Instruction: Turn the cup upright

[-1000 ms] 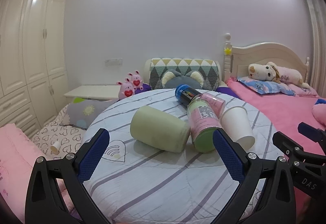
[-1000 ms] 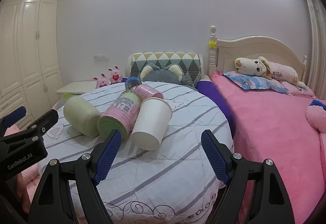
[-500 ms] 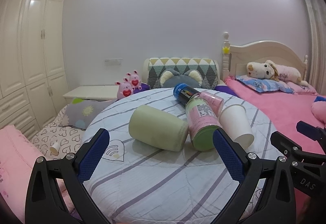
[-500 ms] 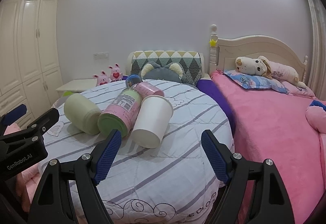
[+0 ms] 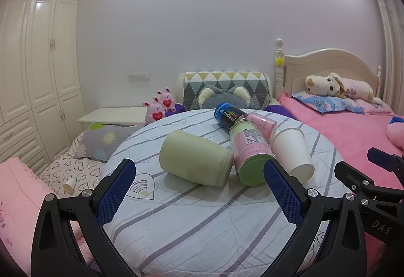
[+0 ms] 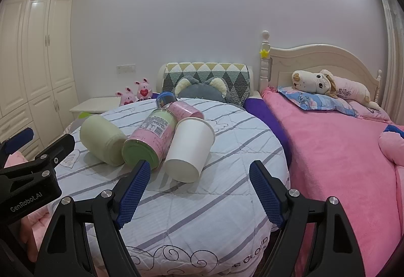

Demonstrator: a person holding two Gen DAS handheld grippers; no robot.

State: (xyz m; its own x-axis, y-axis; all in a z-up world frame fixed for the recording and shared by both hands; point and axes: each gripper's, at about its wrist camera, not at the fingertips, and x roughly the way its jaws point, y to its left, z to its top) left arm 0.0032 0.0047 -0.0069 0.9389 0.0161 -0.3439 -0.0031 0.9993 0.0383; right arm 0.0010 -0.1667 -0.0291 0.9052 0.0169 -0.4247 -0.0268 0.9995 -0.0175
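A white paper cup [image 6: 188, 150] lies on its side on the round striped table [image 6: 202, 214], base toward me; it also shows in the left wrist view [image 5: 293, 153]. A pale green cup [image 5: 195, 161] lies on its side to its left, also in the right wrist view [image 6: 102, 139]. Between them lies a pink and green can [image 5: 250, 153]. My left gripper [image 5: 199, 191] is open and empty, in front of the green cup. My right gripper [image 6: 199, 190] is open and empty, just in front of the white cup.
A blue can [image 5: 228, 113] and a small pink cup [image 5: 261, 123] lie behind the pink can. A pink bed [image 6: 335, 150] with a plush dog [image 6: 328, 84] is at the right. A white wardrobe [image 5: 32, 70], a low side table [image 5: 113, 115] and cushions are at the left.
Both grippers have edged slightly forward toward the lying cups. Nothing on the table has moved.
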